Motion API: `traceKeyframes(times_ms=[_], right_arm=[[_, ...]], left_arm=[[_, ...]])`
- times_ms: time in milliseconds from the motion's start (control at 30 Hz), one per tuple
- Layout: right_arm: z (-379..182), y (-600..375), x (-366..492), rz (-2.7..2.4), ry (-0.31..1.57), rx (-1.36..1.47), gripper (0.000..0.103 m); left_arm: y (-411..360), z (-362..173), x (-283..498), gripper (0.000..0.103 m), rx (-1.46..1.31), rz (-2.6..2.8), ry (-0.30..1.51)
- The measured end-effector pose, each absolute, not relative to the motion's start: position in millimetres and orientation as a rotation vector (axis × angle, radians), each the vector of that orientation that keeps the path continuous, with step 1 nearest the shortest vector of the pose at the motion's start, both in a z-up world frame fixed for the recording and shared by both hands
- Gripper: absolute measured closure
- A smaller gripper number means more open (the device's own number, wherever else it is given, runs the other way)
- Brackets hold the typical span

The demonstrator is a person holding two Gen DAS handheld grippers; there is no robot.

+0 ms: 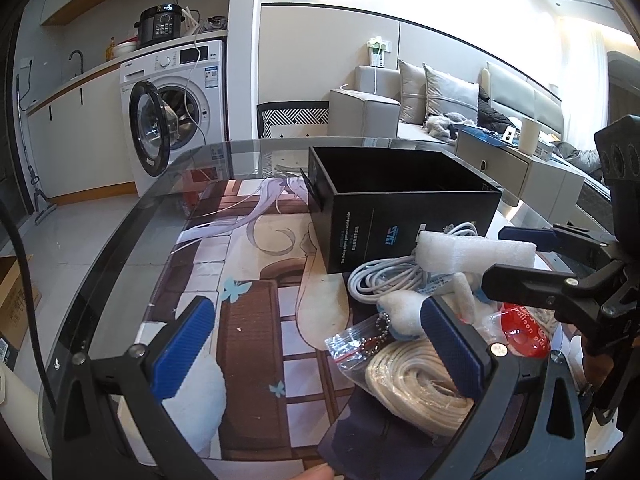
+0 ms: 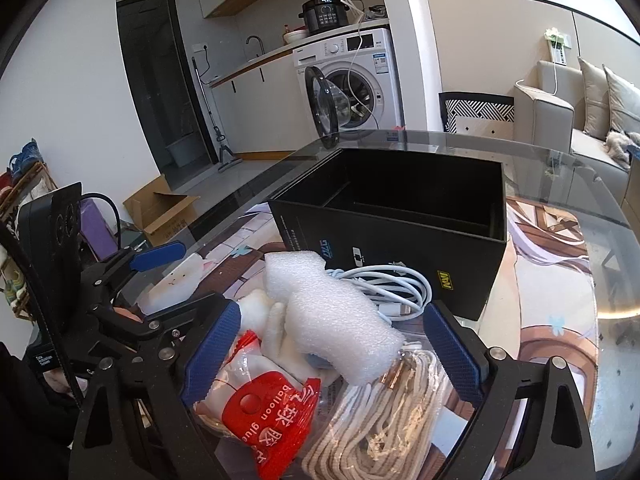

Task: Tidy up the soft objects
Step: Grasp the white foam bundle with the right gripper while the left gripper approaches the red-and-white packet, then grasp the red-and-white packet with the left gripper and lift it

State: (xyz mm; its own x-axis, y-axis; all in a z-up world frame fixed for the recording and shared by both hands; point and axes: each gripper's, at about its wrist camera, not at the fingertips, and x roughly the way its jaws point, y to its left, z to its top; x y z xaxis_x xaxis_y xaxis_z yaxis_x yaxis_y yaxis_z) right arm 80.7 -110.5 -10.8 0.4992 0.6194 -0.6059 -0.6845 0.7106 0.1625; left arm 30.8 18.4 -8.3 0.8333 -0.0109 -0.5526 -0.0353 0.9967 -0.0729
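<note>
Soft objects, among them a foam block (image 2: 332,316), a white cable (image 2: 384,288) and a rope bundle (image 2: 384,420), were heaped unsorted on the desk (image 1: 132,240) before an empty black box (image 2: 400,208). The left claw (image 1: 320,356) and right claw (image 2: 332,356) were held wide, nothing gripped.

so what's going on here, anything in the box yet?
A person holds a gripper in each hand over a pile of soft items on the glass table. The right gripper is open around the pile: white foam piece, red-labelled bag, beige cord bundle. Nothing is gripped. The left gripper is open too, with only the printed mat between its fingers. The black box behind the pile looks empty; a white cable lies against it.
</note>
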Motion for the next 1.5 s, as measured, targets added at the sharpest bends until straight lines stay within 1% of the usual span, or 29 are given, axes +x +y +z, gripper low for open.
traceKeyframes(times_ms=[100,167,233,267,333,533,867,1200,1500], right_arm=[[-11.4,-110.1,80.4,0.804,0.693,-0.096,0.015],[-12.9,-108.4,82.3,0.804,0.702,-0.100,0.020],[-14.8,-107.7,82.9,0.799,0.708,-0.106,0.034],[-15.3,-107.7,83.1,0.801,0.712,-0.106,0.038],[-15.7,-109.0,81.3,0.802,0.707,-0.106,0.052],[-9.8,-121.4,66.4,0.793,0.642,-0.100,0.056],[3.3,-156.8,40.9,0.744,0.567,-0.073,0.056],[5.2,-192.6,21.8,0.706,0.549,-0.045,0.056],[4.4,-208.0,16.8,0.685,0.551,-0.028,0.056]], left_arm=[[20.0,-8.6,30.0,0.000,-0.085,0.015,0.585],[20.8,-8.3,29.6,0.000,-0.085,0.018,0.585],[21.5,-8.1,29.5,0.000,-0.088,0.017,0.585],[20.9,-8.1,29.7,0.000,-0.086,0.018,0.585],[21.1,-8.0,29.4,0.000,-0.084,0.021,0.585],[20.7,-7.7,29.2,0.000,-0.083,0.016,0.584],[7.6,-1.3,23.4,0.000,-0.075,-0.039,0.579],[-36.0,4.1,13.2,0.000,0.021,-0.184,0.597],[-65.6,-1.7,14.9,0.000,0.065,-0.304,0.671]])
